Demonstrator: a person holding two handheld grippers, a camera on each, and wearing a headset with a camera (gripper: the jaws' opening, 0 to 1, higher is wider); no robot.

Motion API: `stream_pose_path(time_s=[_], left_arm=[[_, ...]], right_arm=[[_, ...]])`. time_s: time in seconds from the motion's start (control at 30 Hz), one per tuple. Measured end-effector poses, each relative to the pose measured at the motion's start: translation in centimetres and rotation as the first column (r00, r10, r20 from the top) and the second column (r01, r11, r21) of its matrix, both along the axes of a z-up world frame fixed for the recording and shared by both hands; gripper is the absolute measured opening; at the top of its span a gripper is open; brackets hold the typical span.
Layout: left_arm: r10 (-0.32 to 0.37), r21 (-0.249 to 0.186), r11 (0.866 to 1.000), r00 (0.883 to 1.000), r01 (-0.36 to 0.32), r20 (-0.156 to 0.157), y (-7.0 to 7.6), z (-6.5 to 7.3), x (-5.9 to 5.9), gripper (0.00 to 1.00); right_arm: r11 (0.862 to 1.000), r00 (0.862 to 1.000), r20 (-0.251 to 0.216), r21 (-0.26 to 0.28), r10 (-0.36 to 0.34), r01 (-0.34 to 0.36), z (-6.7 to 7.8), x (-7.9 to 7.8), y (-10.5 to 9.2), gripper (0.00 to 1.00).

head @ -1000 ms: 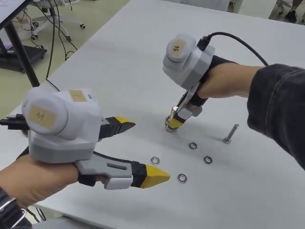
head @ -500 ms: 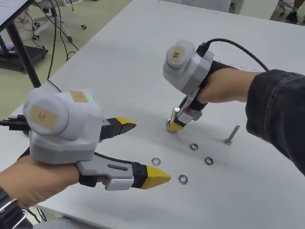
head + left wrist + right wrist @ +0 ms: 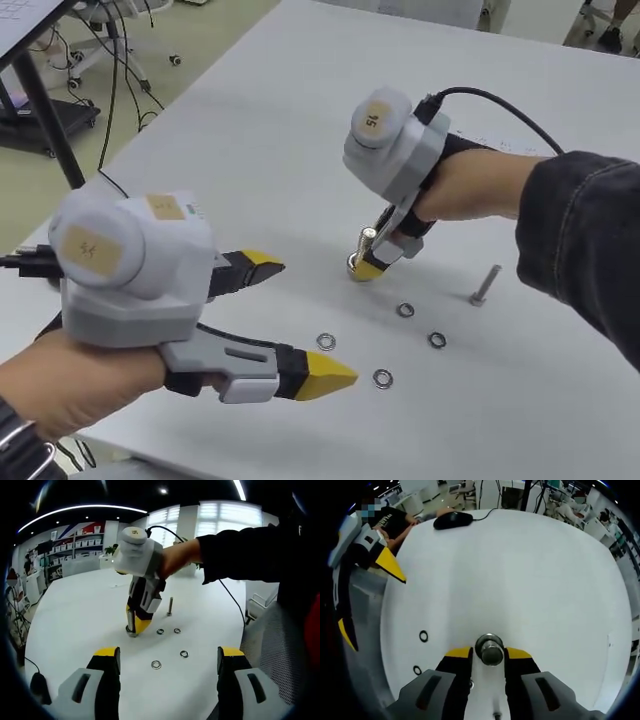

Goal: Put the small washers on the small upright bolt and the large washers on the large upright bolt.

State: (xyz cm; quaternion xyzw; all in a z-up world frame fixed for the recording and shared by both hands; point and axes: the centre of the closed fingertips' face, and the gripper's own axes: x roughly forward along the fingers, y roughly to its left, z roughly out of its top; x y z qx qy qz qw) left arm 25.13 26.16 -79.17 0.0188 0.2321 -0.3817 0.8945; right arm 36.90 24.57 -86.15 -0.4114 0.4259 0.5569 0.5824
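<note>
Over the last second my right gripper (image 3: 368,266) has been rocking back a little, so the shaft of the large upright bolt (image 3: 366,243) is now showing beside it. I'm reading that as the bolt being steadied on its head, well in from the desk's (image 3: 250,120) left edge. In the right gripper view the jaws are pressing in on both sides of the bolt with no gap visible, so I'm treating it as clamped. My left gripper (image 3: 300,317) is hovering toward the near edge, jaws spread wide, carrying nothing. Four washers (image 3: 405,310) are lying loose between the bolt and that edge, and the small upright bolt (image 3: 485,283) is standing just to their right — threading isn't under way yet.
</note>
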Motion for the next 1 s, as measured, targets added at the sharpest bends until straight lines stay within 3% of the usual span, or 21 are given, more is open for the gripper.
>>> stream_pose_path(time_s=[0.67, 1.0], left_arm=[[-0.013, 0.001, 1.0, 1.0, 0.013, 0.002, -0.4, 0.1, 0.1, 0.79], [-0.019, 0.002, 1.0, 1.0, 0.019, 0.005, -0.6, 0.2, 0.1, 0.79]], right_arm=[[0.999, 0.999, 0.032, 0.039, -0.028, 0.027, 1.5, 0.6, -1.0, 0.27], [0.998, 0.998, 0.043, 0.047, -0.039, 0.037, 2.2, -0.5, -2.5, 0.26]])
